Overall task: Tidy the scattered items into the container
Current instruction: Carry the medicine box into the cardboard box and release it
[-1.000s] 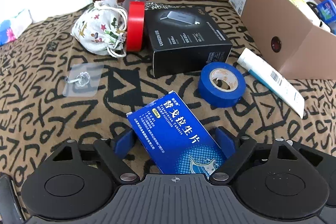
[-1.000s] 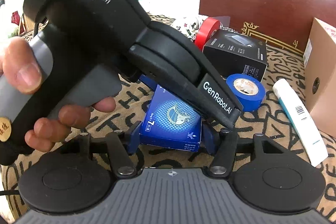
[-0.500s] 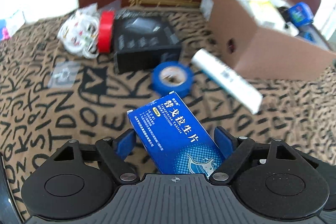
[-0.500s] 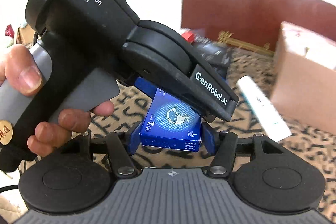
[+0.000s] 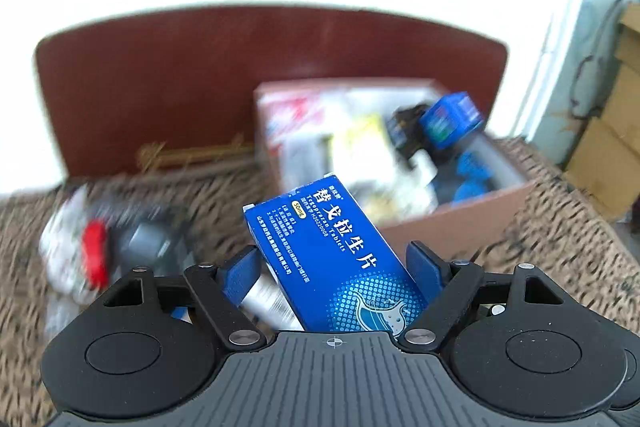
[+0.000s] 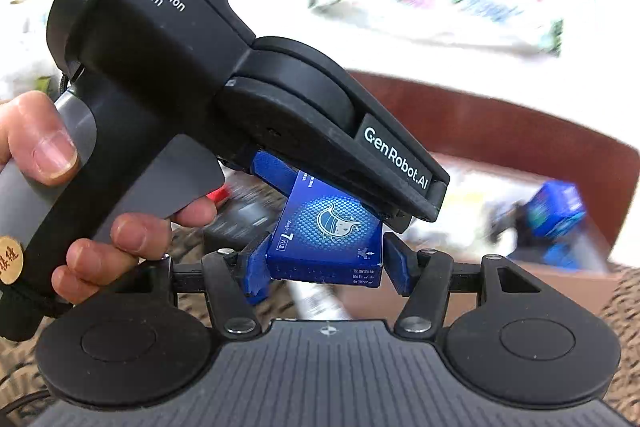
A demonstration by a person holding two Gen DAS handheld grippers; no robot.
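Observation:
A blue medicine box [image 5: 332,251] with white Chinese print is held in the air by both grippers. My left gripper [image 5: 334,267] is shut on it, the box tilting up and to the left between the blue pads. My right gripper [image 6: 324,259] is shut on the box's other end [image 6: 328,235], just under the left gripper's black body [image 6: 280,115]. The open cardboard box [image 5: 424,227], holding several items, stands ahead and to the right. It also shows in the right wrist view [image 6: 568,283].
On the patterned cloth [image 5: 560,227] to the left lie a red tape roll [image 5: 94,251], a black box [image 5: 148,243] and a white pouch [image 5: 60,239], all blurred. A white tube [image 5: 268,303] lies below the pads. A brown headboard [image 5: 200,87] stands behind.
Both grippers have lifted the blue medicine box up off the cloth and swung right toward the cardboard box. The view now looks down into the box's open top.

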